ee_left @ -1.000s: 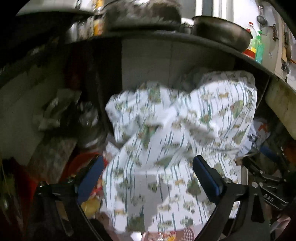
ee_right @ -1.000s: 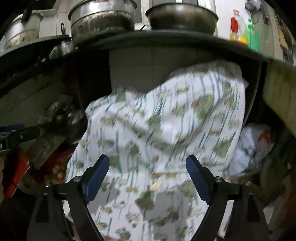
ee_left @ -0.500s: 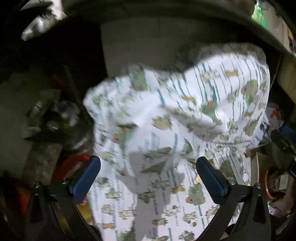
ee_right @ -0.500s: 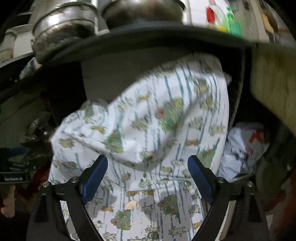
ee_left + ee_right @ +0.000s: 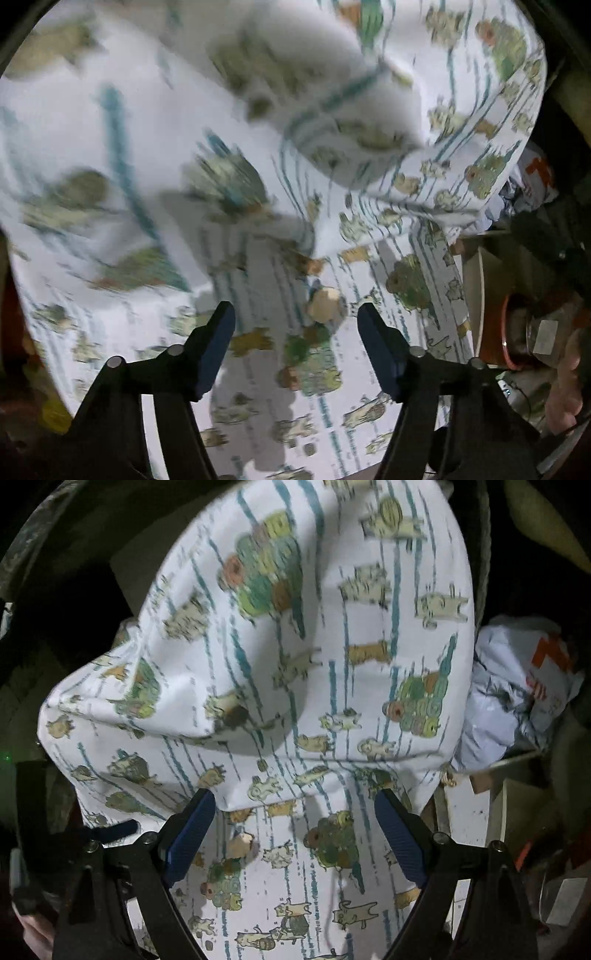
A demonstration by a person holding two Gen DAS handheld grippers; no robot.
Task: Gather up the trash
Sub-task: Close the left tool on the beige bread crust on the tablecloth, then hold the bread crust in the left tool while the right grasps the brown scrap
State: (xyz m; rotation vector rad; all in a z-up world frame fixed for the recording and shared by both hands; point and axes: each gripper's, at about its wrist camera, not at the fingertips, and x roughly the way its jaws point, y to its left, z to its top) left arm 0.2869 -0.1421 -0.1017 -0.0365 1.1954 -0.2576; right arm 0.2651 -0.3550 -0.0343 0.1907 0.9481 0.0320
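I find the printed bag (image 5: 295,664) hanging directly ahead of both tools, filling most of each view; its patterned sheet is loose and folded over on itself. My left gripper (image 5: 295,332) has its jaws released, nothing between them, the sheet close in front; my right gripper (image 5: 295,823) likewise stands spread and empty, its jaws framing the lower fold. A crumpled white wrapper (image 5: 517,701) lies beside the bag on the right. In my judgement the step is taking hold of the bag's edge; it should be done by catching a doubled fold well between the pads, not a single thin layer; the left view is blurred, so finer contact is unverifiable.
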